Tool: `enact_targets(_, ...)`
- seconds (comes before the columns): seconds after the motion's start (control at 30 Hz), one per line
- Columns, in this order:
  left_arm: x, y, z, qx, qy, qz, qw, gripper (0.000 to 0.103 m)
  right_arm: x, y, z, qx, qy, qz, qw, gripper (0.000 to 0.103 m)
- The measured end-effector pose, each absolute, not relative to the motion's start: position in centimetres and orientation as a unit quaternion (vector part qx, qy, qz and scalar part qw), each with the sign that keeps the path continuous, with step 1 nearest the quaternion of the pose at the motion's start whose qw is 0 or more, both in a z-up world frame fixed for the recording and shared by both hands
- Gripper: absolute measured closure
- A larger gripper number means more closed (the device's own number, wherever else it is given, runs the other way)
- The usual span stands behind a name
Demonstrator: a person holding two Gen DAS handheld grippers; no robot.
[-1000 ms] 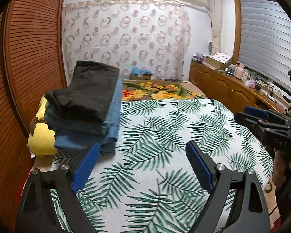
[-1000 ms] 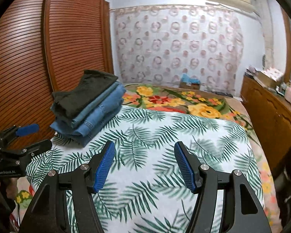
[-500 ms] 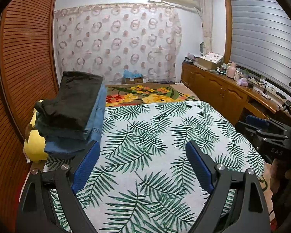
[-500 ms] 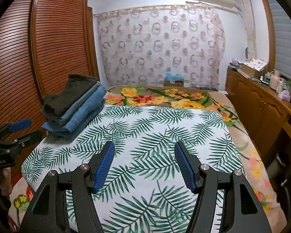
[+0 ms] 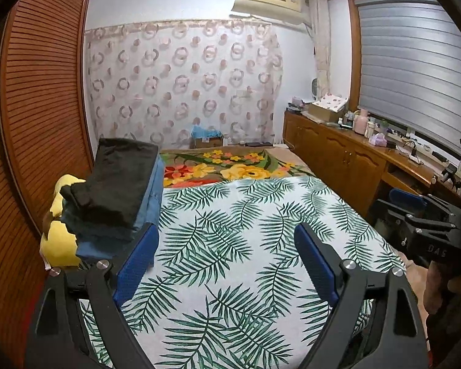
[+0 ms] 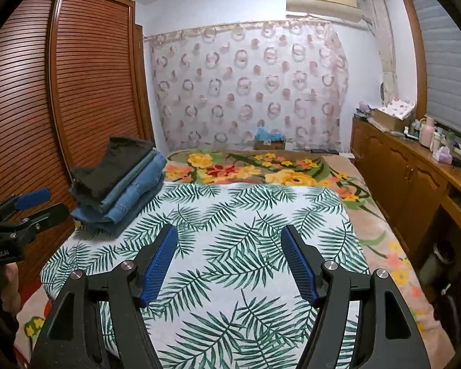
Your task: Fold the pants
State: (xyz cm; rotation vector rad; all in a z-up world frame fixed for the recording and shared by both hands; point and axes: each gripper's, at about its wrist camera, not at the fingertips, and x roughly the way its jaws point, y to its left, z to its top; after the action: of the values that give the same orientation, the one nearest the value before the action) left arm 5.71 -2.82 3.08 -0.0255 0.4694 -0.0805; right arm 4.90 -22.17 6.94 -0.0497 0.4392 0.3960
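Both tongs stand with their blue pads apart and nothing between them: the left gripper (image 5: 227,258) is spread wide over the palm-leaf sheet (image 5: 230,230), and the right gripper (image 6: 229,258), somewhat narrower, has just been opening its jaws over the same bare cloth. By the look of it the folding is done or between rounds, since no loose pants lie on the sheet in either view; the only garments are the folded stack (image 6: 120,184) at the bed's far left corner, close by the slatted wardrobe (image 6: 86,77). Counting that pile from the right wrist view: one black pair (image 6: 113,163) on top, then what look like three denim layers (image 6: 138,190) beneath, though whether each layer is a separate pair I cannot tell. From the left wrist view a yellow cushion or toy (image 5: 61,240) sits just beside the stack on its wall side, one piece as far as shows. Two grippers, one stack, one sheet over one floral blanket (image 6: 261,169); if another pair is left to fold, it lies out of frame
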Motion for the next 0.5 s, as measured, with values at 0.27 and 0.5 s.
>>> enact_targets(0.27, 4.5, -2.9, 4.4, -0.007, 0.216, -0.040, 0.976, 0.013, 3.7, -21.9, 7.1, -0.024, 0.201, 0.195, 0.960, 0.031)
enact_targets(0.5, 3.9, -2.8, 5.2, -0.005, 0.206, -0.039, 0.978, 0.013, 2.8, -22.3, 7.1, -0.023, 0.186, 0.193, 0.963, 0.031)
